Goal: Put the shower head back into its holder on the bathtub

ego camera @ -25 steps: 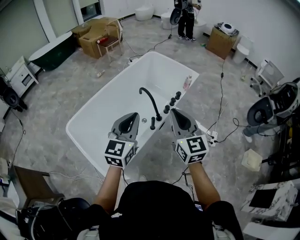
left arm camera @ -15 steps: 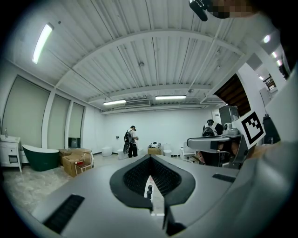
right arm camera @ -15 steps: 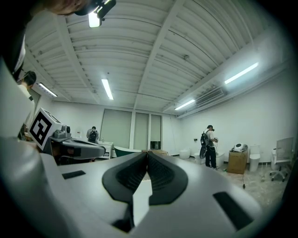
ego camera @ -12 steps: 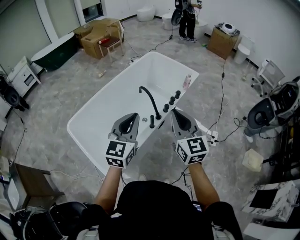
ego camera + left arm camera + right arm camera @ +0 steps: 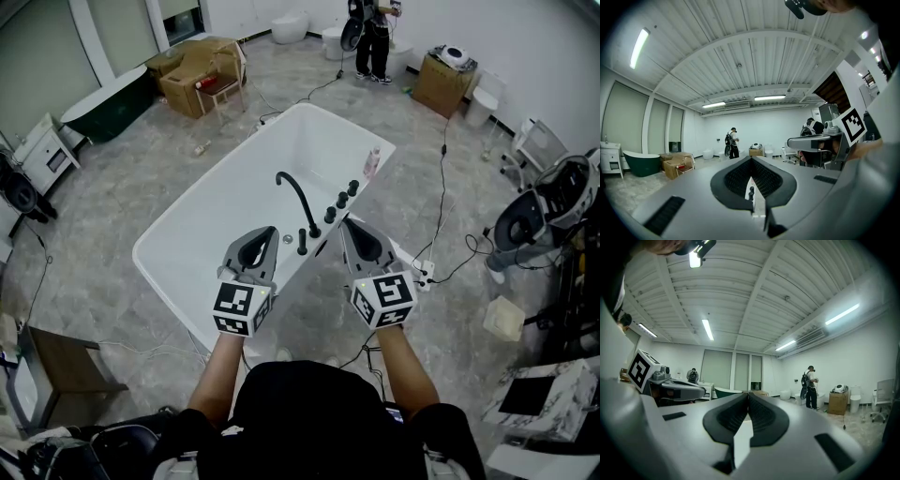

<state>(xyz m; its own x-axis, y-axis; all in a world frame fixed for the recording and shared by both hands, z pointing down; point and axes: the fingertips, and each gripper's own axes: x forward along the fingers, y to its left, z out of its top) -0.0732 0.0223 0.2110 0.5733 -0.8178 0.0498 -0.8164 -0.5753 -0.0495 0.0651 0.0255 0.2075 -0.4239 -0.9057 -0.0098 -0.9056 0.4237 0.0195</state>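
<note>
The white bathtub [image 5: 202,220] lies slantwise in the head view. On its near right rim stand an arched black faucet [image 5: 296,199], three black knobs [image 5: 341,200] and a short black upright fitting [image 5: 302,242]; I cannot tell which part is the shower head or its holder. My left gripper [image 5: 269,229] hovers shut and empty over the tub's near end. My right gripper [image 5: 344,222] is beside it, also shut and empty, just short of the knobs. In the left gripper view the shut gripper [image 5: 751,158] points level and the black fittings [image 5: 751,192] show behind it. The right gripper [image 5: 748,393] points level too.
A pink bottle [image 5: 372,164] stands on the tub's far right rim. Cables [image 5: 441,225] run over the floor to the right. Cardboard boxes [image 5: 197,66] and a dark green tub [image 5: 103,98] are at the far left, a standing person [image 5: 373,37] at the back, an office chair [image 5: 544,211] at the right.
The whole view has shifted a little as the person edges along; the dark bag at the bottom left slides out of frame. Both grippers stay shut, side by side.
</note>
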